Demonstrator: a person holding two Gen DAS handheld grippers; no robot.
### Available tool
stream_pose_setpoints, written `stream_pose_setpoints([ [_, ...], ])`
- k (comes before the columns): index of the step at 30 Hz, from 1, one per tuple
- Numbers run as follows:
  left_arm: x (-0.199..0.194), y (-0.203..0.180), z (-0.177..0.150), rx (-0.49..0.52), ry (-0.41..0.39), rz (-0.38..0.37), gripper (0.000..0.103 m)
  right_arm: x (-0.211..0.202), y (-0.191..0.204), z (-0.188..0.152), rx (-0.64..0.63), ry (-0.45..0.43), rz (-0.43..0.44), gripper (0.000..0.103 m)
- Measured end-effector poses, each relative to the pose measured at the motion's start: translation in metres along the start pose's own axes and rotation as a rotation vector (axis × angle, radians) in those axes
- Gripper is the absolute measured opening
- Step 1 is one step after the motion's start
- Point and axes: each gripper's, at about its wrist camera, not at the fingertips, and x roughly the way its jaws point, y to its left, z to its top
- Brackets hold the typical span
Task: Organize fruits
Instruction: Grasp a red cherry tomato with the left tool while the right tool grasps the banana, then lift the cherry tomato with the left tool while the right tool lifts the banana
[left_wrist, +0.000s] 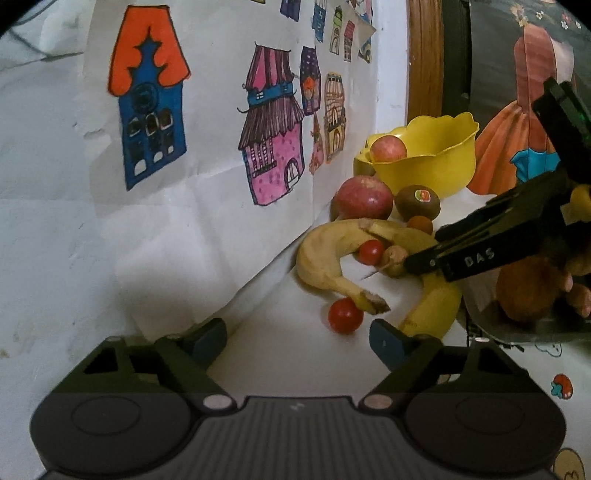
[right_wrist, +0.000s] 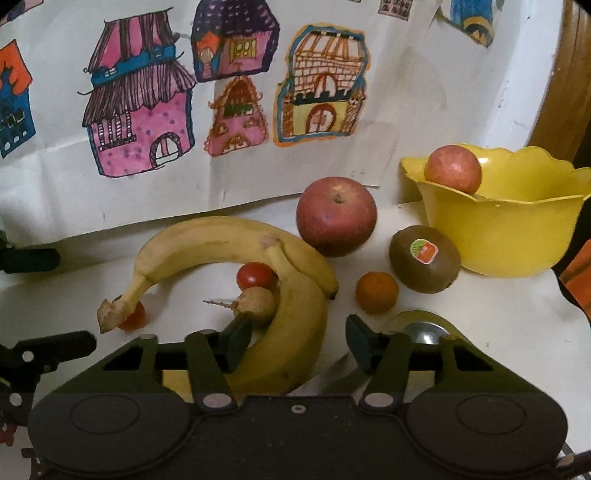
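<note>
Largest first. Scalloped yellow plastic bowl stands at the back right of the white worktop, one pinkish apple already inside; rigid and light, likely to slide if knocked.

Two curved yellow bananas lie crossed mid-worktop. Judged soft and easily bruised; take mid-body across the narrow width, not by the torn stem.

Round red apple sits behind them: firm, heavy, smooth, near the full span of the jaws, so slip is a risk.

Brown fuzzy kiwi with sticker, just beside the bowl: grippy skin, yields under force.

Small orange citrus, tan stemmed round fruit, and red cherry tomatoes: light, prone to roll, tomatoes crush easily.

Right tool: jaws spread, straddling the nearer banana, not closed on it. Left tool: released, holding nothing, near a tomato.
</note>
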Motion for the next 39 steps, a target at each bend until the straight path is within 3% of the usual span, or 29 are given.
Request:
stream_pose_setpoints([
  [5,0.008,-0.005,0.005,0.007,0.013,-0.019,0.074,0.003,0.002,-0.001,-0.014,-0.003,0.014,0.05],
  [12,0.019,-0.015,0.008,0.035,0.035,-0.044,0.073,0.002,-0.003,-0.004,0.013,-0.022,0.037,0.05],
  [15,0.026,-0.017,0.01,0.039,0.062,-0.059,0.062,0.001,-0.004,-0.004,0.012,-0.025,0.042,0.049],
  [21,0.029,-0.018,0.011,0.039,0.058,-0.071,0.057,0.001,-0.003,-0.003,0.02,-0.023,0.038,0.05],
  [24,0.029,-0.021,0.011,0.042,0.062,-0.088,0.038,0.002,-0.001,-0.003,0.018,-0.019,0.031,0.05],
  [27,0.03,-0.026,0.011,0.058,0.066,-0.067,0.027,0.003,-0.001,-0.001,0.022,-0.005,0.033,0.051],
  [33,0.024,-0.023,0.007,0.031,0.067,-0.062,0.025,0.004,-0.001,-0.001,0.04,0.0,0.028,0.049],
  [39,0.008,-0.023,0.0,0.024,0.083,0.0,0.025,-0.006,0.011,-0.003,0.016,-0.001,0.044,0.04],
])
